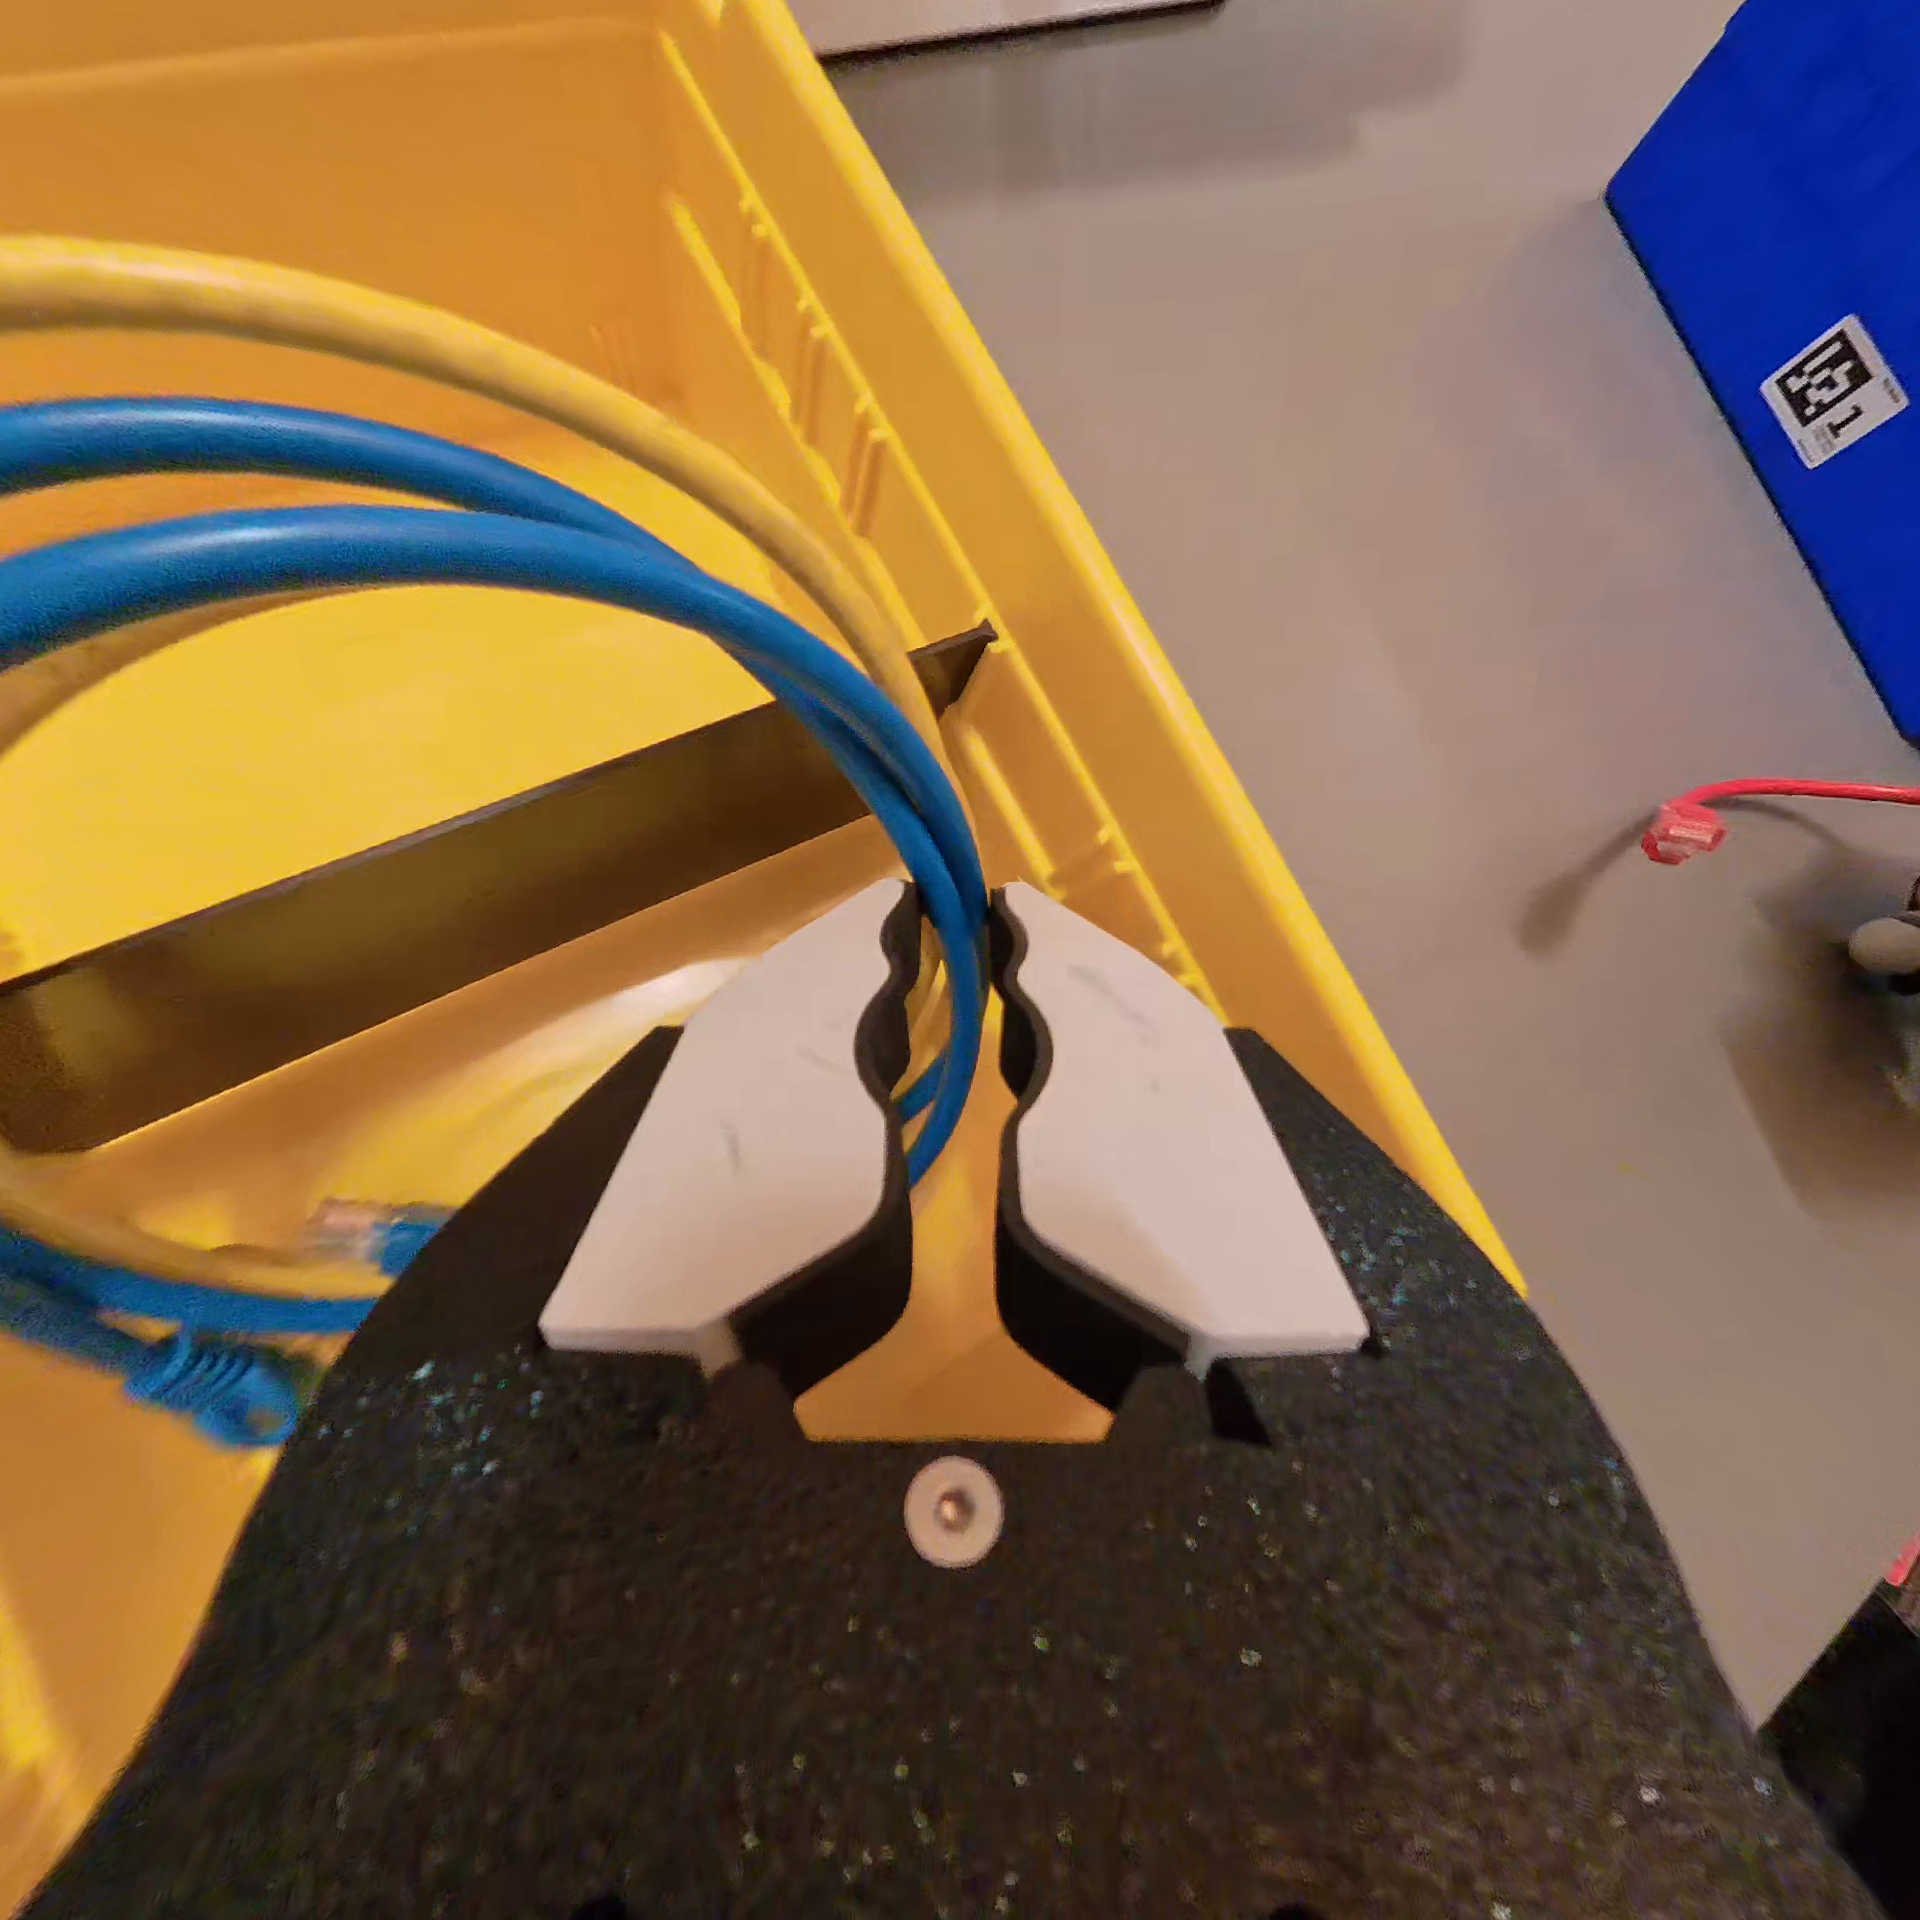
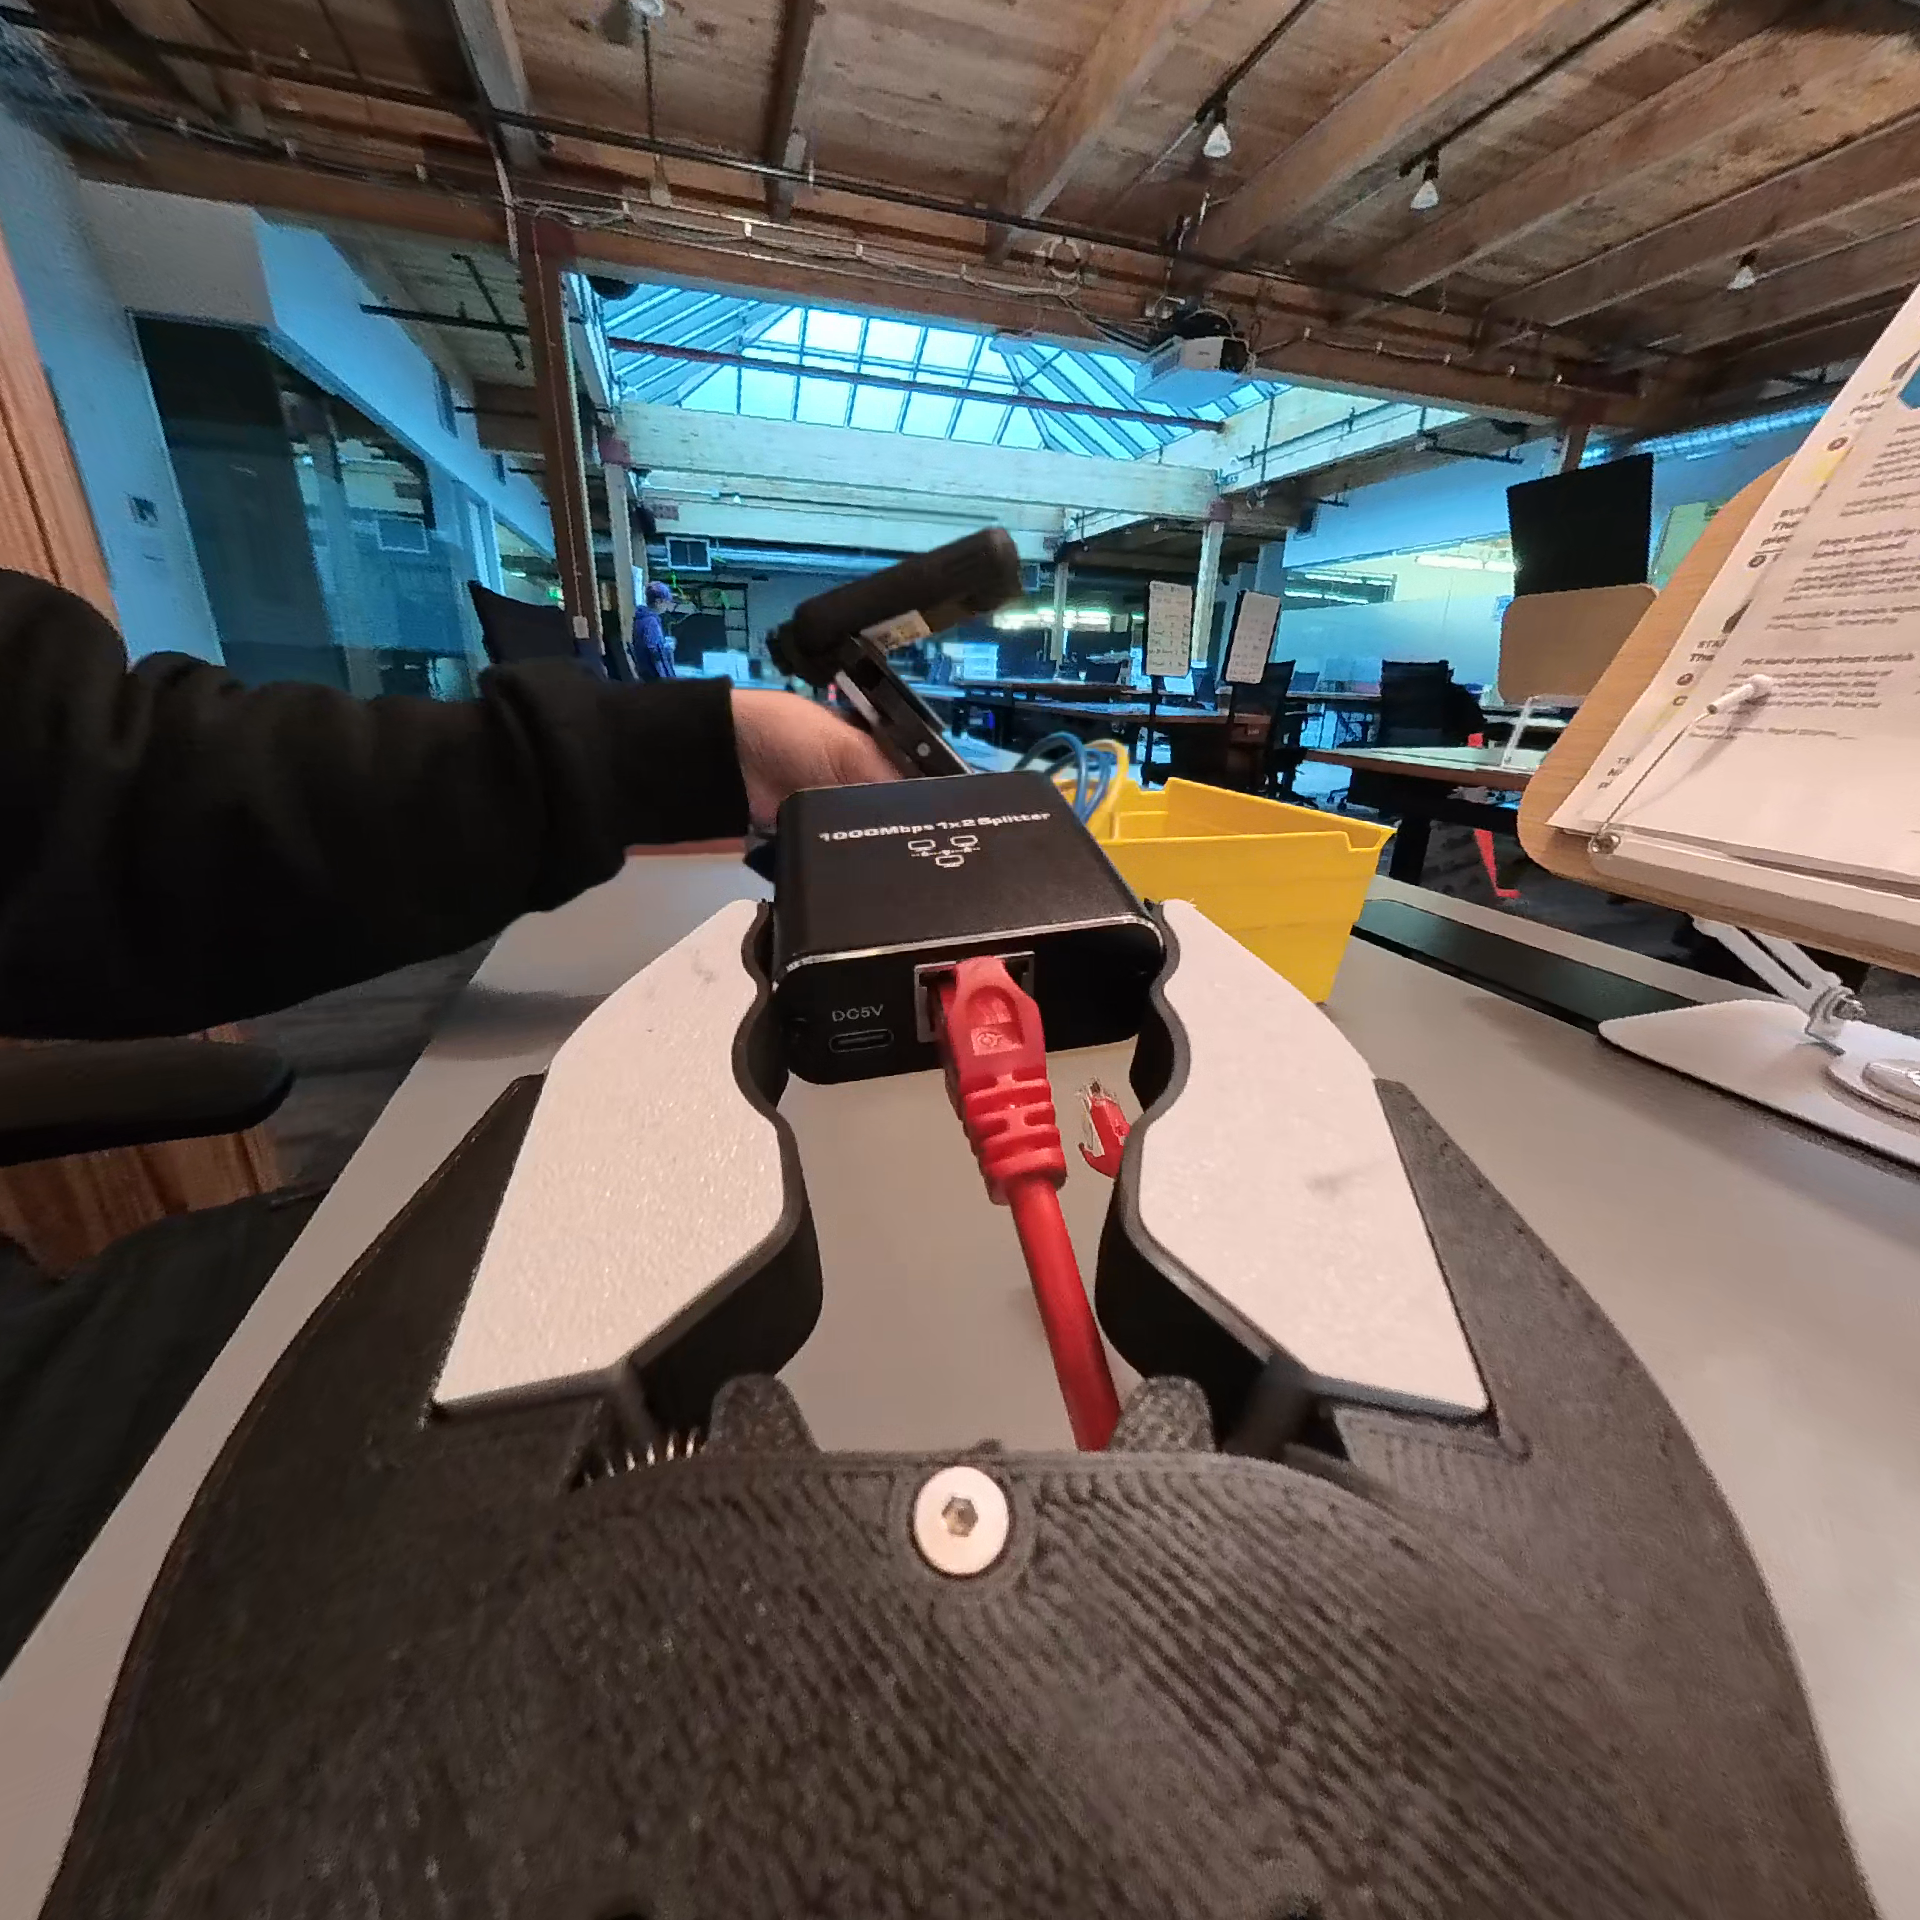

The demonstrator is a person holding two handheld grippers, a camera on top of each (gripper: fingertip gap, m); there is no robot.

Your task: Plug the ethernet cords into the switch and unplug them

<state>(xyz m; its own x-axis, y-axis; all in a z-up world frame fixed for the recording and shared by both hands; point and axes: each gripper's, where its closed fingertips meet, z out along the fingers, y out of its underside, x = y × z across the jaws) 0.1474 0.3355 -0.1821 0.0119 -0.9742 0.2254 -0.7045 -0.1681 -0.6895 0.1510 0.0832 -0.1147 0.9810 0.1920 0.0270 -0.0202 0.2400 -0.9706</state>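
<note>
My left gripper [image 1: 951, 914] is shut on the looped blue ethernet cord [image 1: 623, 561] and a pale yellow cord [image 1: 520, 364], holding them over the yellow bin [image 1: 1039, 520]. Blue plugs [image 1: 364, 1236] hang low at the left. My right gripper [image 2: 966, 935] is shut on the black switch [image 2: 956, 883], one finger on each side, on the grey table. A red cord [image 2: 1003, 1101] is plugged into the switch's near port and runs back between the fingers. Its other red plug [image 2: 1103, 1127] lies loose on the table, also seen in the left wrist view [image 1: 1683, 836].
A black divider [image 1: 416, 935] crosses the bin. A blue box [image 1: 1787, 312] with a tag lies on the table [image 1: 1351, 520] to the right. In the right wrist view the bin [image 2: 1247, 883] stands behind the switch, a sleeved arm [image 2: 416, 810] reaches in from the left, and a document stand [image 2: 1766, 727] is at right.
</note>
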